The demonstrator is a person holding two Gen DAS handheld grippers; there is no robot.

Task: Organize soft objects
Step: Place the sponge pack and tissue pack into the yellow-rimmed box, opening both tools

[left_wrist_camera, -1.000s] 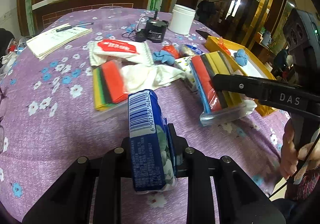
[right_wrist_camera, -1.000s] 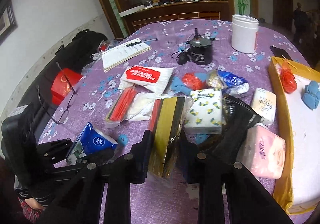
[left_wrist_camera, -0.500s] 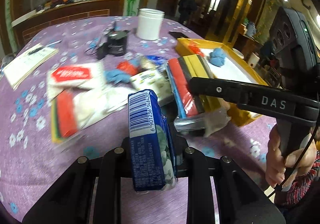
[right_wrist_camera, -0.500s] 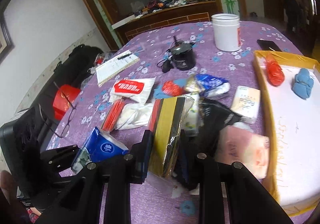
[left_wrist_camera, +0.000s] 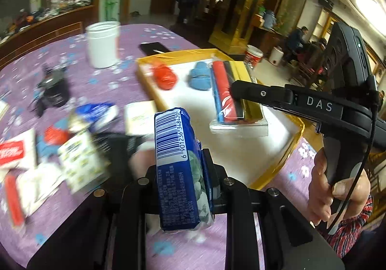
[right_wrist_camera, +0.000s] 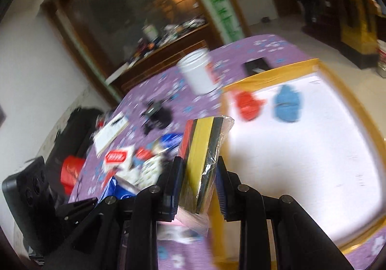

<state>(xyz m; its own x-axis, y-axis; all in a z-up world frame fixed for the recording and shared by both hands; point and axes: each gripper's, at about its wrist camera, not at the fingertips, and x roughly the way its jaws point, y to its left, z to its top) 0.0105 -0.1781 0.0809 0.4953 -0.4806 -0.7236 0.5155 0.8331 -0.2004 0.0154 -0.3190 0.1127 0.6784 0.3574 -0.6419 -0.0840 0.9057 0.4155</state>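
Here, my left tongs (left_wrist_camera: 179, 174) are clamped on a blue tissue pack (left_wrist_camera: 178, 168), held upright with its barcode facing the camera, above the purple table (left_wrist_camera: 79, 212) near the tray's near corner. At about 9 o'clock from the pack, blurred, lie a white pack with a red label (left_wrist_camera: 13, 153) and a patterned pack (left_wrist_camera: 82, 159) on the table. At 11 o'clock stands a white jar (left_wrist_camera: 103, 44), with a black device (left_wrist_camera: 54, 90) to its left.

At 1 o'clock sits the yellow-rimmed tray (left_wrist_camera: 288, 149) with its white floor, holding a red bundle (left_wrist_camera: 164, 78) and a blue bundle (left_wrist_camera: 200, 76) side by side near its far end.

At 2 o'clock my right tongs (right_wrist_camera: 199, 184) grip a wrapped sponge pack (left_wrist_camera: 231, 98), striped blue, red, black and yellow; it hangs over the tray, and I cannot tell whether it touches the floor. In the right wrist view the sponge pack (right_wrist_camera: 205, 161) stands on edge between the two fingers, over the tray's near left rim, with the bundles at 1 o'clock beyond it. My right hand (left_wrist_camera: 337, 188) wraps the handle.
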